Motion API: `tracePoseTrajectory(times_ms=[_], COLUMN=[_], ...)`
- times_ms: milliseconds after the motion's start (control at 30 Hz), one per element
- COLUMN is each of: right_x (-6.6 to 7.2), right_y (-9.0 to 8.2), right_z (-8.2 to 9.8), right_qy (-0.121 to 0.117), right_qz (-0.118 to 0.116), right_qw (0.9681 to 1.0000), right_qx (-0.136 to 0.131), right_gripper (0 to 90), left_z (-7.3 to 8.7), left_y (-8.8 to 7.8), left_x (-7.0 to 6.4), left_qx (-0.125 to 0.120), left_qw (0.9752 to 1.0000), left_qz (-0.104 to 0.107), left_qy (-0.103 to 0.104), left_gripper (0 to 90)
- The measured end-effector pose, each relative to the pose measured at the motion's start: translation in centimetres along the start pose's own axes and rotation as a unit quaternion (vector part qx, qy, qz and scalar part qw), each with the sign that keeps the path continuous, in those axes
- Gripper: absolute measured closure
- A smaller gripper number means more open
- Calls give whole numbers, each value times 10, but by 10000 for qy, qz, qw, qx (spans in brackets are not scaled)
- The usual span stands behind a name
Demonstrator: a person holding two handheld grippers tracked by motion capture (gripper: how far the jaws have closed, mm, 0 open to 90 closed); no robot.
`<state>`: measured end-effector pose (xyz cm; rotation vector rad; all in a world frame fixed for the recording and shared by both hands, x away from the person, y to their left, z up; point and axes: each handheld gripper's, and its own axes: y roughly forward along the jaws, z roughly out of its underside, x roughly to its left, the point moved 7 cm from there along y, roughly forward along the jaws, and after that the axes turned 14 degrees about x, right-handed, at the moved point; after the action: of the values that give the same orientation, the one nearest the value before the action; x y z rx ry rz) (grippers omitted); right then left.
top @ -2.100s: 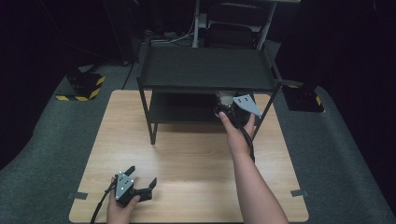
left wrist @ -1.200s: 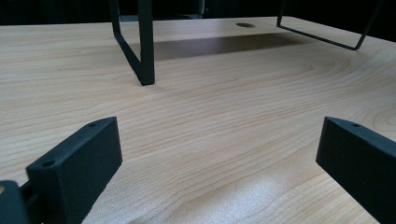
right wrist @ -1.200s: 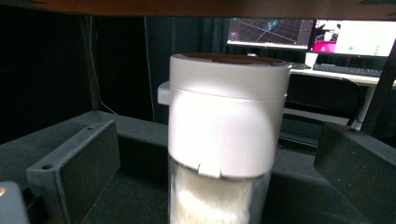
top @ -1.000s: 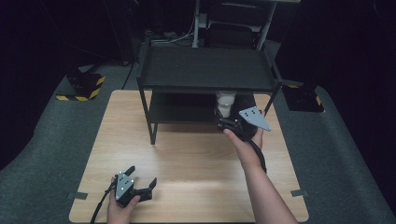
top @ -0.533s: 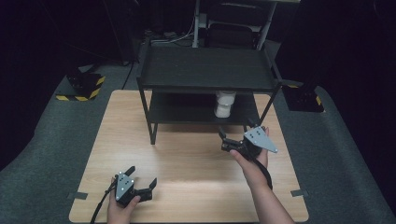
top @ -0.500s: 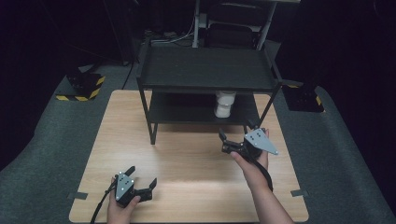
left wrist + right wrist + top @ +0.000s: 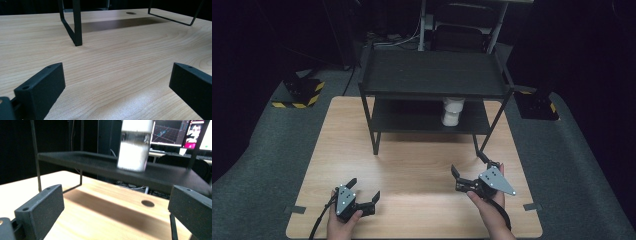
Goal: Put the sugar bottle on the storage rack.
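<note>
Left gripper [image 7: 117, 85] fingers [image 7: 42, 87] spread wide over wooden table [image 7: 120, 52] (nothing between); black rack leg [image 7: 77, 30] ahead.

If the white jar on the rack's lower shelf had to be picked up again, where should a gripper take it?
Grip the white jar around its straight sides, probably below the lid. It stands upright on the lower shelf under the top shelf, so come in level from the table side.

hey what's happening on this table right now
A person holds a two-jaw gripper in each hand over a wooden table. A white container stands on the lower shelf of a black rack at the far side. The right gripper is open and empty, near the table's front right and apart from the container. The left gripper is open too, low at the front left, holding nothing.
</note>
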<state>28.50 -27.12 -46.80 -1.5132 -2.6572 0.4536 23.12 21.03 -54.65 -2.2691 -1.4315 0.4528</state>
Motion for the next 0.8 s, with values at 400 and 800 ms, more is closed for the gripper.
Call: tracePoseTrajectory(times_ms=[400,800], right_x=[0,-5], right_y=[-14,-20], right_z=[48,75], right_qy=[100,254], right_qz=[162,301], right_qw=[9989,9955], right_qx=[437,864], right_gripper=[0,0], left_z=[0,-2], left_y=[0,1], left_x=[0,-1], left_qx=[-3,63], left_qw=[10000,10000], left_qz=[16,57], left_qy=[28,49], left_gripper=[5,5])
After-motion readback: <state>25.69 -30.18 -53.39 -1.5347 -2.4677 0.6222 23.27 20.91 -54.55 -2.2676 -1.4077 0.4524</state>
